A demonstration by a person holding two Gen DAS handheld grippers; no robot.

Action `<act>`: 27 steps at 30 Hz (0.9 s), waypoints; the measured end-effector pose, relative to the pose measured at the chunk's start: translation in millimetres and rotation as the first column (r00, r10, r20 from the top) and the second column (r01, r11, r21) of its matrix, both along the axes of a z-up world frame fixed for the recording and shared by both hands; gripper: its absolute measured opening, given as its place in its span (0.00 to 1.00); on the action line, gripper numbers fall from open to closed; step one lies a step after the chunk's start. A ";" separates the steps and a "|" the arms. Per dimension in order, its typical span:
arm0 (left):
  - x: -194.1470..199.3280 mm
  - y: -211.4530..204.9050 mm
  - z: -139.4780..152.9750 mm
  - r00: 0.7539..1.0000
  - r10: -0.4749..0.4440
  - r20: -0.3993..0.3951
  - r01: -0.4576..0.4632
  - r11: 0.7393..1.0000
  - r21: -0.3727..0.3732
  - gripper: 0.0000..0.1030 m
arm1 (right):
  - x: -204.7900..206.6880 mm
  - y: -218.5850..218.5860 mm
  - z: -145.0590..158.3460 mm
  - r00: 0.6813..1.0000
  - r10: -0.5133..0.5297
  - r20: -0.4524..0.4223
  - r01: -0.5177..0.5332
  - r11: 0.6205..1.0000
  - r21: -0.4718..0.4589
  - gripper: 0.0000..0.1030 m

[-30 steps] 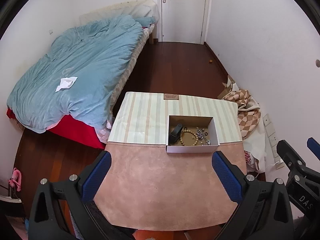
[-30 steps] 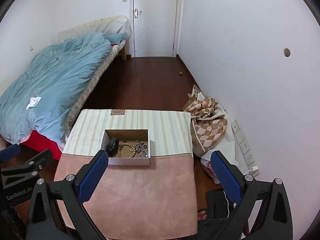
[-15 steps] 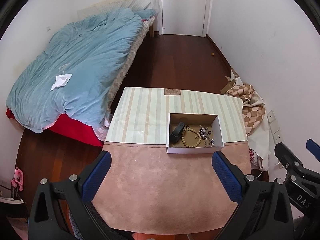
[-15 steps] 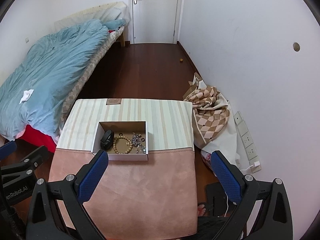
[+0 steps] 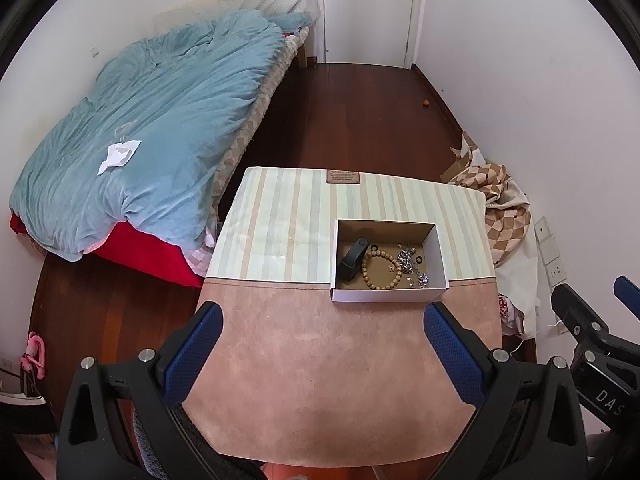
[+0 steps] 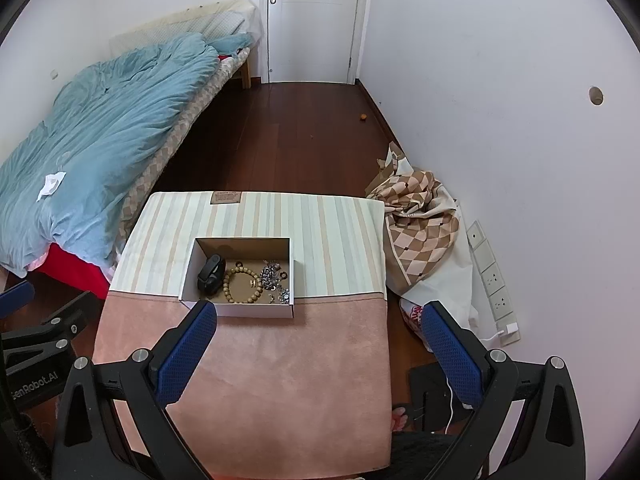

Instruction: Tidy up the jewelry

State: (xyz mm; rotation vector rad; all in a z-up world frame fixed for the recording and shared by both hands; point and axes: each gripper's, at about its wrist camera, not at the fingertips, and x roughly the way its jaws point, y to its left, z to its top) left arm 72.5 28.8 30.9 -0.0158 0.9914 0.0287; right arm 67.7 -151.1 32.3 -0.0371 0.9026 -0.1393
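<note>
Now both tongs (image 5: 323, 330) (image 6: 318, 330) wide and empty, nearer the jewelry box (image 5: 387, 265) than before

A box (image 5: 387, 294) is sitting on the table (image 5: 280, 360), toward its right half, straddling the seam where the table's near cloth (image 5: 320, 380) is meeting the far cloth (image 5: 288, 224). Inside the box, a wristband (image 5: 352, 258) is lying at the left, a bead bracelet (image 5: 381, 270) is lying in the middle, and a pile of small metal pieces (image 5: 412, 264) is lying at the right. A bed (image 5: 152, 128) is standing to the left of the table, with a scrap of paper (image 5: 119, 155) lying on it. A crumpled cloth (image 5: 504, 216) is lying on the floor right of the table, against the wall. A door (image 5: 368, 8) is standing behind, at the far end of the room.
</note>
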 end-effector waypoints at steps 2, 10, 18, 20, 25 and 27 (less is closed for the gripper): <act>-0.6 0.1 0.0 1.000 -0.001 0.001 0.001 1.000 0.003 1.00 | 0.0 0.7 -0.9 1.000 0.002 -0.002 -0.002 1.000 -0.001 1.00; -1.3 0.2 -0.2 1.000 -0.002 0.000 0.002 1.000 0.004 1.00 | -1.6 3.5 -2.1 1.000 0.009 -0.008 -0.009 1.000 -0.003 1.00; -2.5 4.1 -1.2 1.000 -0.001 -0.004 0.002 1.000 0.004 1.00 | -1.3 3.3 -2.2 1.000 0.011 -0.010 -0.011 1.000 -0.006 1.00; -2.8 4.9 -1.5 1.000 -0.002 -0.003 0.002 1.000 0.006 1.00 | -1.4 3.8 -2.0 1.000 0.010 -0.010 -0.010 1.000 -0.006 1.00; -4.0 6.7 -1.5 1.000 -0.004 0.002 0.004 1.000 0.008 1.00 | -0.9 5.2 -2.8 1.000 0.015 -0.010 -0.015 1.000 -0.005 1.00; -3.9 6.0 -1.7 1.000 -0.004 0.003 0.004 1.000 0.010 1.00 | -1.3 6.5 -2.8 1.000 0.016 -0.008 -0.016 1.000 -0.005 1.00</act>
